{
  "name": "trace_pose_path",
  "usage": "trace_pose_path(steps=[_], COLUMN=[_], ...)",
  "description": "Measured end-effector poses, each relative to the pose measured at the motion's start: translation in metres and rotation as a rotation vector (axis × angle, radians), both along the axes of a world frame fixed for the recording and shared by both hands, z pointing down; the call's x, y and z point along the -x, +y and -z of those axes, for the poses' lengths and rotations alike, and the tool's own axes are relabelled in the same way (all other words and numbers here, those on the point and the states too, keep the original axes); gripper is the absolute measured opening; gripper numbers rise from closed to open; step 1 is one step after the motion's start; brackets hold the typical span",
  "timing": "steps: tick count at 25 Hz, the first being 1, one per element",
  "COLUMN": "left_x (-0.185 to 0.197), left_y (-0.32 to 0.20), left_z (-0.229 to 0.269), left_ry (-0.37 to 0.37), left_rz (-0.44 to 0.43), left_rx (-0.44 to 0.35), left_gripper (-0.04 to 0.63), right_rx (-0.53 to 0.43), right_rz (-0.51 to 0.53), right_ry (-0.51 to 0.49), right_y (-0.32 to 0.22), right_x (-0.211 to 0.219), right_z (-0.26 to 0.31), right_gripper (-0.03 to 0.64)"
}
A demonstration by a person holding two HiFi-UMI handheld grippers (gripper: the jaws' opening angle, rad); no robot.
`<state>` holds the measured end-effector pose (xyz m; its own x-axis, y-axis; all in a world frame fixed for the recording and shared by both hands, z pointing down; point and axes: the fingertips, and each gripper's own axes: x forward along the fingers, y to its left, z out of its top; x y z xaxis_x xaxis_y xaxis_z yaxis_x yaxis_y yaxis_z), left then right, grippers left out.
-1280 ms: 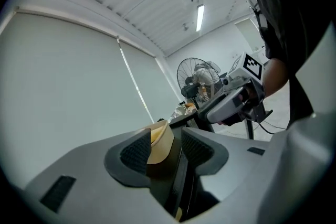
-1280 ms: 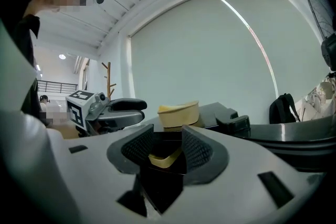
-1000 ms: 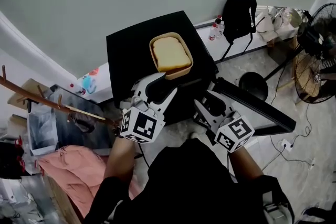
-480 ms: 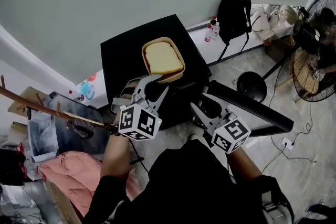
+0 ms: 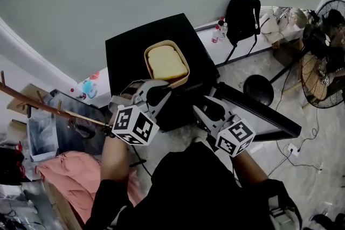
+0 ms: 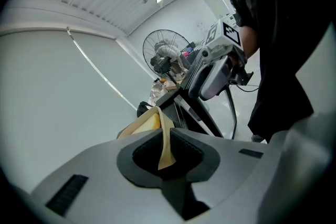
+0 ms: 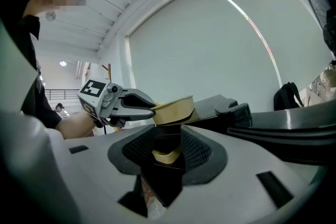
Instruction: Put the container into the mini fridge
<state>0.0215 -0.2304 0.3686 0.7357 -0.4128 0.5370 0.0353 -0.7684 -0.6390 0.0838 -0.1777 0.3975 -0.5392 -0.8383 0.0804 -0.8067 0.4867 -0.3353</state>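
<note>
Left gripper (image 5: 163, 85) jaws, just closing, pinch the container (image 5: 167, 62) by its near rim, atop the fridge (image 5: 129, 54) at its front edge. Right gripper (image 5: 199, 109) clamps the open door (image 5: 264, 113); the fridge's inside is hidden.

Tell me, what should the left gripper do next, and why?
Probably lift the container a little off the mini fridge top. The left gripper has just been closing and now pinches its near rim, and the fridge door already stands open, so lifting clears it to go inside.
</note>
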Motion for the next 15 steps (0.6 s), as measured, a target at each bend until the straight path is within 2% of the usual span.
trace_pose_path(steps=[3,6,10,15], left_x=[0.008,0.017,0.026,0.037], left_y=[0.011,0.021,0.032,0.049], left_z=[0.002,0.004,0.005,0.006], left_ry=[0.02,0.039,0.059,0.091], left_rz=[-0.024,-0.038,-0.041,-0.047], left_rx=[0.013,0.026,0.035,0.052], left_gripper=[0.054,0.051,0.051,0.049], right_rx=[0.045,0.122,0.235,0.303], right_rz=[0.026,0.08,0.144,0.178], right_ry=[-0.096,-0.265,-0.487,-0.668], right_y=[-0.001,-0.002,-0.006,-0.01], right_x=[0.007,0.016,0.028,0.036], right_z=[0.0,0.003,0.006,0.019], right_gripper=[0.17,0.177,0.284,0.305])
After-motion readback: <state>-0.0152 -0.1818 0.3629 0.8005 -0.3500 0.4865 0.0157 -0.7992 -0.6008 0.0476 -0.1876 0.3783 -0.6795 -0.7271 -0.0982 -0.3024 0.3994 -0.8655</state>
